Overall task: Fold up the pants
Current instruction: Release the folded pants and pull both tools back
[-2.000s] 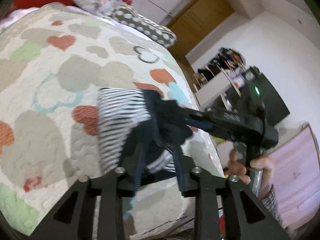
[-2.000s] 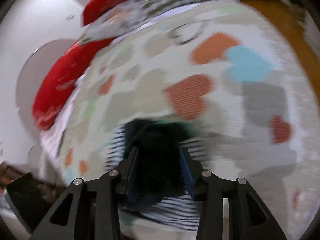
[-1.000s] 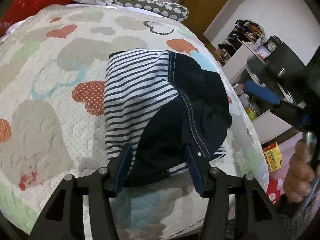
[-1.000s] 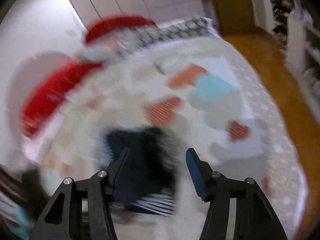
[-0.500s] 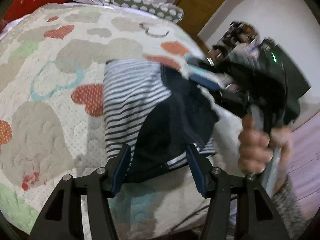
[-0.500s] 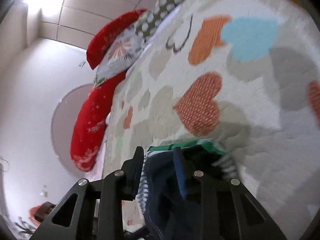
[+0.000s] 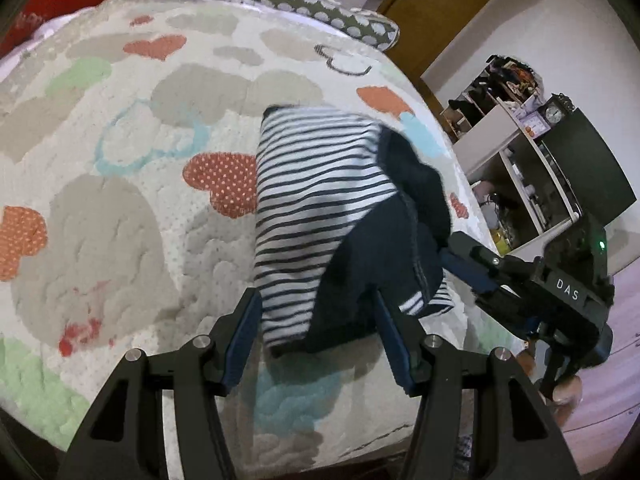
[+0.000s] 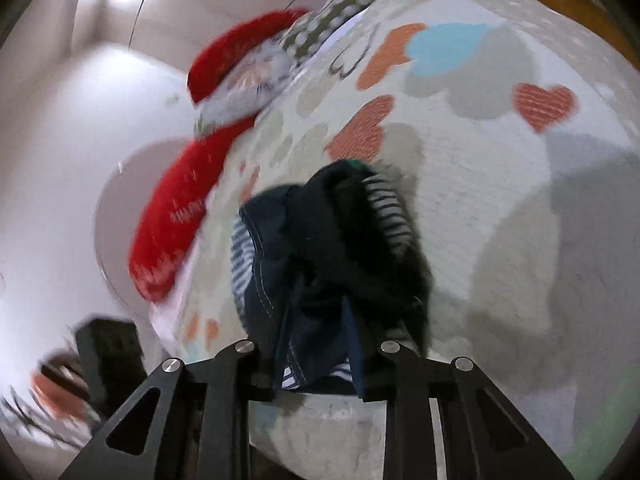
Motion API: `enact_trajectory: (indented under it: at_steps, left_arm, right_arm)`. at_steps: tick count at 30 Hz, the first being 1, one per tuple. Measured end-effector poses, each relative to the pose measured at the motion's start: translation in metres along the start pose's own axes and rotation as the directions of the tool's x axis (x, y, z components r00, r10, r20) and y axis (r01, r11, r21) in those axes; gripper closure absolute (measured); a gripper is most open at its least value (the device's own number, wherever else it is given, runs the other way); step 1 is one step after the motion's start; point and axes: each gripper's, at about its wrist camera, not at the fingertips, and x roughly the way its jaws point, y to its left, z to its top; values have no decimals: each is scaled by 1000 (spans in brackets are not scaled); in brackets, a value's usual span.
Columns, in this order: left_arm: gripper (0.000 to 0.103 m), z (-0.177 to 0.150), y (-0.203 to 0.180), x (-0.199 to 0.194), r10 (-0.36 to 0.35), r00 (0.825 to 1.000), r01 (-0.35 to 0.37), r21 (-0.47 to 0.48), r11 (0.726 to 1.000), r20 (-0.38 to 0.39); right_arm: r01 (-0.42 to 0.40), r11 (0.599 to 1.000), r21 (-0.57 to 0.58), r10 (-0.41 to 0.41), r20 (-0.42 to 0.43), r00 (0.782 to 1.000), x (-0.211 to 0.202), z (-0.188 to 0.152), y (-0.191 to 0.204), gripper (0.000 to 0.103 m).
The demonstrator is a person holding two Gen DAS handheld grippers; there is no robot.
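Bedroom, quilted bed cover (image 7: 120, 216) printed with hearts; pillows (image 7: 328, 8) at the head edge. Item: pants (image 7: 320, 216), dark blue with striped lining, bunched (partly folded) near the bed's foot edge, toward its right corner. We see the left gripper (image 7: 316, 344) spread, its fingers either side of the near hem, not pressing. Right gripper (image 8: 320, 356) has just been closing and now pinches the dark fabric at the bundle's right side; a hand (image 7: 560, 396) grips its handle.
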Motion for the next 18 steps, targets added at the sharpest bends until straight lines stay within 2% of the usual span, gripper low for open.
enact_trajectory:
  at_steps: [2,3,4,6,11,13,18]
  left_arm:
    - [42,-1,-4,-10,0,1000,0,-2,1000,27]
    - [41,-1,-6,-13,2,999,-2,-1,1000,37]
    - [40,-1,-8,-17,7,999,-7,2,1000,50]
    - [40,-3,-13,-25,15,997,-15,7,1000,71]
    - [35,-8,-25,-44,57,992,-60,31,998,108]
    - [33,-8,-29,-52,87,987,-94,44,995,135]
    - [30,-9,-33,-70,107,978,-118,48,992,180]
  right_arm:
    - [67,998,-10,-66,81,995,-17,-4,3,70]
    - [103,994,-21,-101,102,990,-23,-6,5,62]
    - [142,989,-32,-137,125,983,-27,-6,7,59]
    - [181,983,-38,-173,160,972,-38,-11,9,59]
    - [195,981,-7,-191,177,966,-59,-27,3,54]
    - [221,975,-8,-216,182,959,-58,-30,6,54]
    - [267,963,-36,-257,170,951,-55,-47,16,50]
